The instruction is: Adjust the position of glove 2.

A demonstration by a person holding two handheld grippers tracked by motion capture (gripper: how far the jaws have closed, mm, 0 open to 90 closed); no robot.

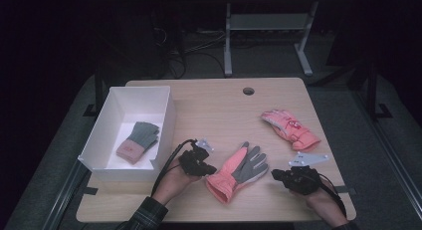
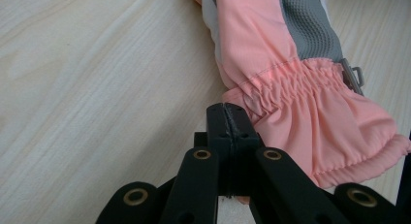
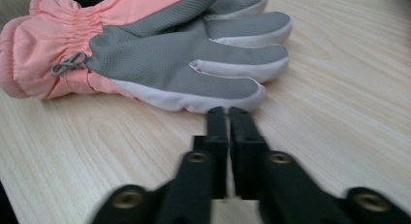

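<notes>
Left gripper (image 1: 205, 169) is closed, empty, touching the pink glove's (image 1: 238, 173) cuff; right gripper (image 1: 278, 174) closed, empty, beside its fingers. Bare counter (image 1: 209, 103) beyond. No readable writing.

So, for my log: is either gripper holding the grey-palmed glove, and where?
Nothing held: left gripper shut at the glove cuff, right gripper shut by its fingers.

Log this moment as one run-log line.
left gripper: shut, at pink glove cuff | right gripper: shut, empty, by its fingers | box: holds grey glove

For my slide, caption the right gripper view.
Shut right tool points at the pink-and-grey glove lying palm-up on the wooden table.
</notes>
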